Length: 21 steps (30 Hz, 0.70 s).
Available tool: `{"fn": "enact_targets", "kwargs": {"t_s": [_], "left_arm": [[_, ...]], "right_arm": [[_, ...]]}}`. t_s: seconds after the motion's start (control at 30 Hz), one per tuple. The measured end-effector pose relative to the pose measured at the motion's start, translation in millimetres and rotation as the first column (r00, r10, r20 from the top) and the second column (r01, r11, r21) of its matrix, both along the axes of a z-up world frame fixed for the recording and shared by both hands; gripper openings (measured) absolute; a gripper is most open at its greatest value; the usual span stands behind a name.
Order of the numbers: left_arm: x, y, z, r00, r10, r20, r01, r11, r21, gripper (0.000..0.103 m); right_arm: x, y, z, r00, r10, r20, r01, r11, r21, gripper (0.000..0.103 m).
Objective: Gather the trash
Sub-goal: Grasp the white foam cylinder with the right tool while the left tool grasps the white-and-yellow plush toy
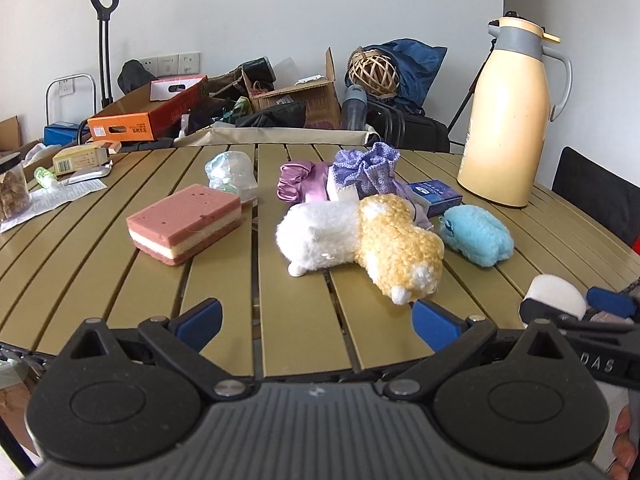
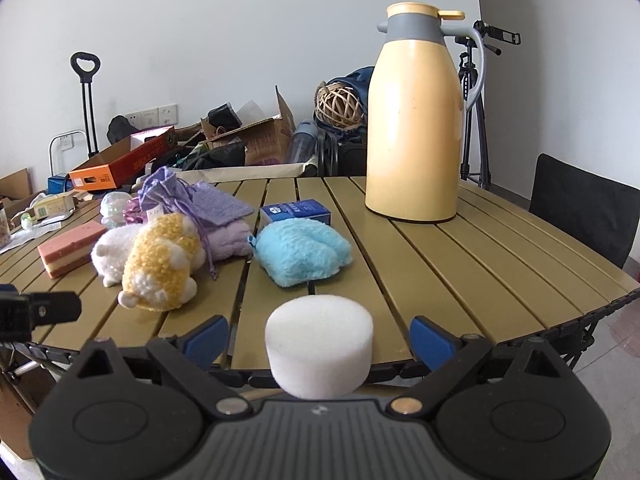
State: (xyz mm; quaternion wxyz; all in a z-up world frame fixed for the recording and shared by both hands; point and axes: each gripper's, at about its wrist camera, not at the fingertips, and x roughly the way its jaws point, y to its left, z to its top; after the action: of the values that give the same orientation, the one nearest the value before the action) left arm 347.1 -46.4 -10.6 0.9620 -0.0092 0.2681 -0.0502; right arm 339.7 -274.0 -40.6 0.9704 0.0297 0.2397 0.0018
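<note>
A white round foam puck (image 2: 319, 347) sits at the near edge of the slatted table (image 2: 460, 264), between the wide-open fingers of my right gripper (image 2: 319, 340), touching neither. It also shows in the left wrist view (image 1: 556, 294) beside the right gripper. My left gripper (image 1: 318, 322) is open and empty at the table's near edge, just before a white-and-yellow plush toy (image 1: 360, 240). A crumpled clear plastic wrapper (image 1: 231, 172) lies further back, behind a pink layered sponge (image 1: 186, 222).
A blue fluffy pouch (image 2: 302, 256), purple knit bags (image 2: 200, 204), a purple scrunchie (image 1: 298, 184), a blue box (image 2: 294, 210) and a tall yellow thermos (image 2: 416, 120) are on the table. Papers, a jar and small boxes (image 1: 78, 160) lie far left. Cartons are piled behind.
</note>
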Motion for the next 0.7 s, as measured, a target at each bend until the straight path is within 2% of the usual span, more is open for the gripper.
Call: {"fn": "enact_targets", "kwargs": {"t_s": [0.2, 0.27, 0.3, 0.33, 0.7], "left_arm": [[13, -13, 1, 1.0, -0.008, 0.01, 0.008, 1.0, -0.008, 0.103], [17, -17, 1, 1.0, -0.013, 0.009, 0.013, 1.0, -0.013, 0.103], [19, -20, 2, 1.0, -0.015, 0.008, 0.015, 1.0, -0.016, 0.103], [22, -23, 2, 1.0, -0.017, 0.006, 0.018, 1.0, -0.02, 0.103], [52, -57, -1, 1.0, 0.008, 0.004, -0.008, 1.0, -0.018, 0.103]], "right_arm": [[8, 1, -9, 1.0, 0.019, -0.011, -0.019, 1.0, 0.0, 0.077], [12, -2, -11, 1.0, 0.019, -0.023, -0.018, 1.0, 0.025, 0.07], [12, -3, -12, 1.0, 0.018, -0.022, -0.017, 0.999, 0.037, 0.061], [12, -4, -12, 1.0, 0.016, -0.015, -0.015, 0.999, 0.045, 0.058], [10, -26, -11, 0.998, -0.058, 0.024, 0.055, 0.994, 0.097, 0.057]]}}
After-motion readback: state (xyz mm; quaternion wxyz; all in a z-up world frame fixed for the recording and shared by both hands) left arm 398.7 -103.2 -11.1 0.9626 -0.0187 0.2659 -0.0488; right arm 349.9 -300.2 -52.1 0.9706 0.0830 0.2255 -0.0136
